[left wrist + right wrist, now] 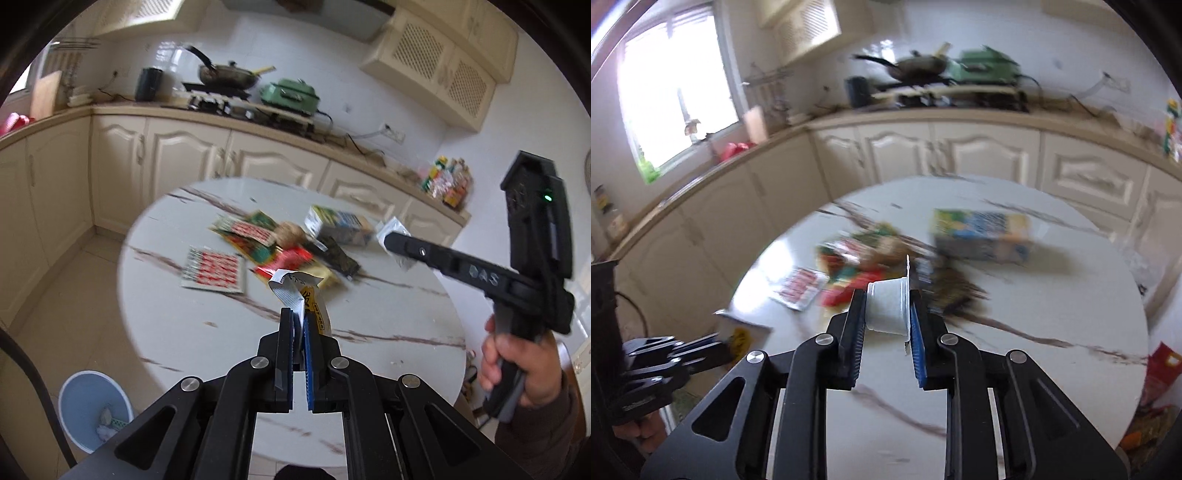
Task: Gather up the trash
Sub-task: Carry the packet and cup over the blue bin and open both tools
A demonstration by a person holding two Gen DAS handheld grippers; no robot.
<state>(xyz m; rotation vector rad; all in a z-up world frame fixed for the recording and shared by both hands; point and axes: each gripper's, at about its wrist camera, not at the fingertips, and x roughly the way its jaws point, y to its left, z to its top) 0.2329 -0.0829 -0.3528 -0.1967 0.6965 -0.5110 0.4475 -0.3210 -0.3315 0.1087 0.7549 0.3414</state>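
Left gripper (pixel 300 317) pinches a yellow wrapper (pixel 314 295) by one edge; right gripper (pixel 888 314) clamps a small white cup (pixel 888 308) above the table (pixel 388 310). Risks: the floppy wrapper slips out, or the thin cup squirts free before the bin (pixel 79 398).

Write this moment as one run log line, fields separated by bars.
left gripper: shut on yellow wrapper | right gripper: shut on white cup | table: more trash left | blue bin: on floor
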